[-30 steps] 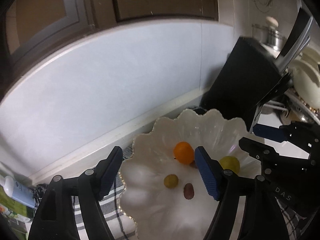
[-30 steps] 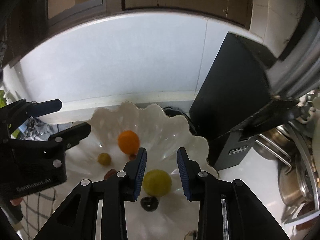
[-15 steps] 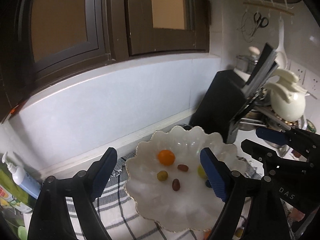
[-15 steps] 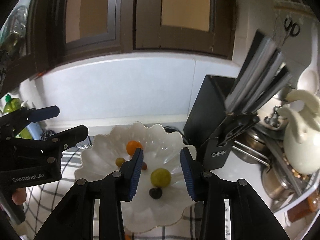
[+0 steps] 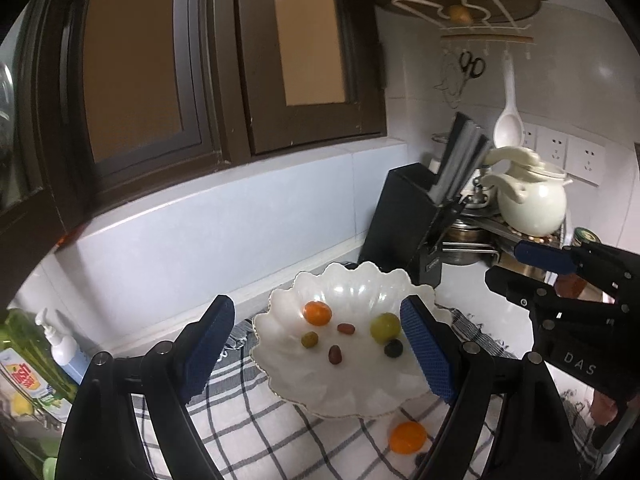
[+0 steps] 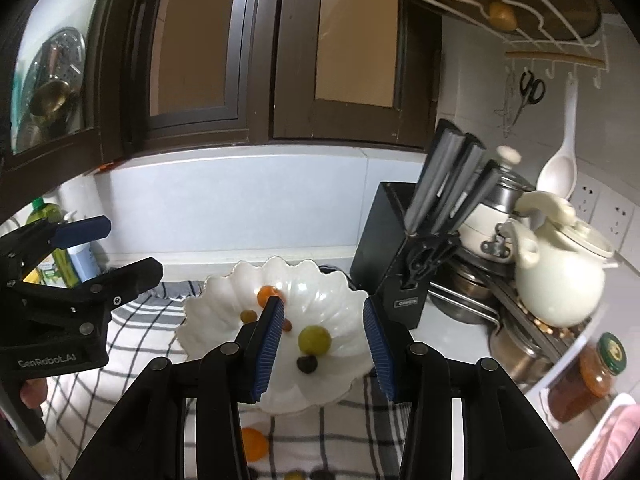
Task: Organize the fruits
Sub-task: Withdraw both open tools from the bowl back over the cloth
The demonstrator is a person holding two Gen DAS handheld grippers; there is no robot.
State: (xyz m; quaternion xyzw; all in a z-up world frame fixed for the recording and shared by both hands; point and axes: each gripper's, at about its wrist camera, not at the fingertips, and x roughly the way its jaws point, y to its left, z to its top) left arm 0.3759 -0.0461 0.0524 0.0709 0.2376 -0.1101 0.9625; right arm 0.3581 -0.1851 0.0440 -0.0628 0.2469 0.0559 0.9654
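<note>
A white scalloped bowl (image 5: 352, 392) (image 6: 340, 364) stands on a checked cloth. In it lie an orange fruit (image 5: 317, 313), a large green grape (image 5: 385, 327) (image 6: 314, 339), a small olive-green grape (image 5: 309, 339), two red-brown fruits (image 5: 335, 354), and a dark grape (image 5: 393, 348) (image 6: 307, 364). Another orange fruit (image 5: 408, 437) (image 6: 253, 443) lies on the cloth in front of the bowl. My left gripper (image 5: 316, 356) is open and empty above the bowl's near side. My right gripper (image 6: 324, 348) is open and empty, raised over the bowl.
A black knife block (image 6: 388, 256) stands right of the bowl, with a cream teapot (image 6: 560, 276), pots and a honey jar (image 6: 600, 372) beyond. Soap bottles (image 5: 60, 352) stand at the left. The checked cloth (image 5: 248, 432) covers the counter; a wall and window lie behind.
Both grippers have pulled up and back from the bowl, so more of the kitchen shows. The right gripper's jaws have opened wider around the large green grape left in the bowl.
</note>
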